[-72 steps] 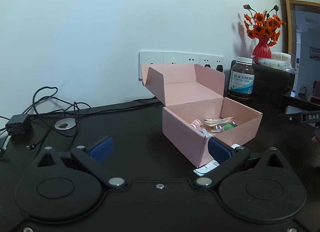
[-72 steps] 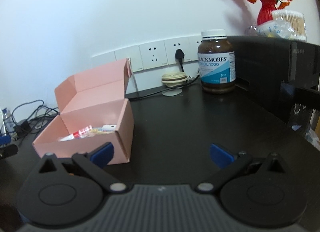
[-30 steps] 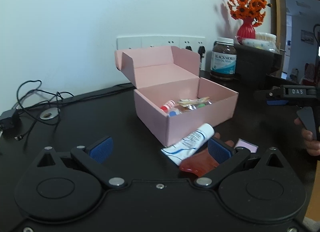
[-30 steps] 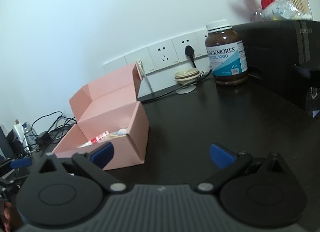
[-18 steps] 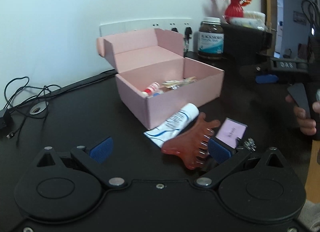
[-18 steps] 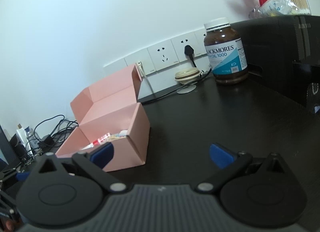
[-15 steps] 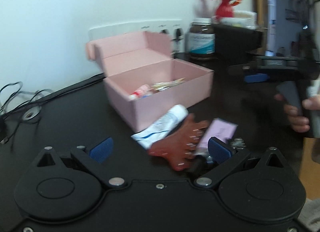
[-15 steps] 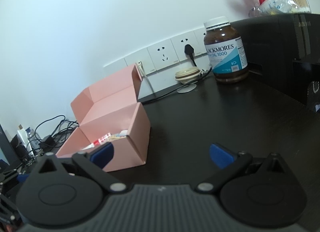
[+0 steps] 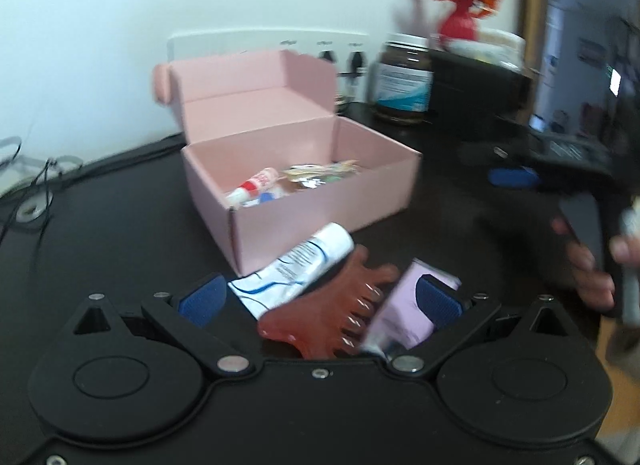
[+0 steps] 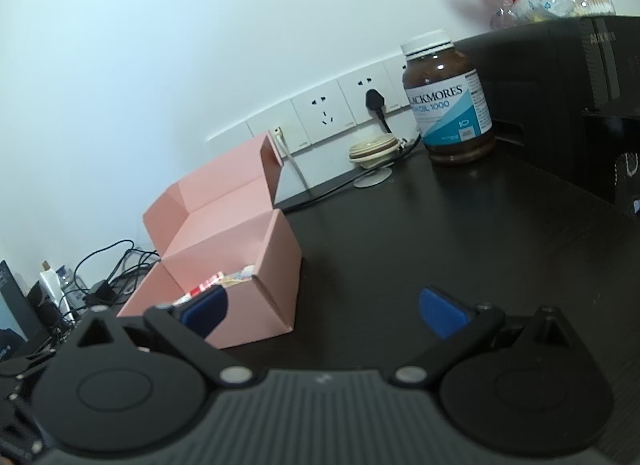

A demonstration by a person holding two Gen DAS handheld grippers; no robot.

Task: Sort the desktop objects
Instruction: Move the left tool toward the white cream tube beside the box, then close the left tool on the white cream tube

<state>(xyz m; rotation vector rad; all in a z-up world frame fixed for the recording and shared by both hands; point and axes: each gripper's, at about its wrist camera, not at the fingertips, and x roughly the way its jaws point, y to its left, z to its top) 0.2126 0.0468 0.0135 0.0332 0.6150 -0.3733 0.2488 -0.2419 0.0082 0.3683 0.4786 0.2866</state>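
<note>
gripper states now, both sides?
Left gripper: open, empty, over the red comb.
Right gripper: open, empty, beside the pink box.

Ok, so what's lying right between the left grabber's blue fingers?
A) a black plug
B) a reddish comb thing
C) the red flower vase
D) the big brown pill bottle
B: in the left wrist view the reddish comb lies on the desk between the open left gripper fingers, beside a white tube.
</note>
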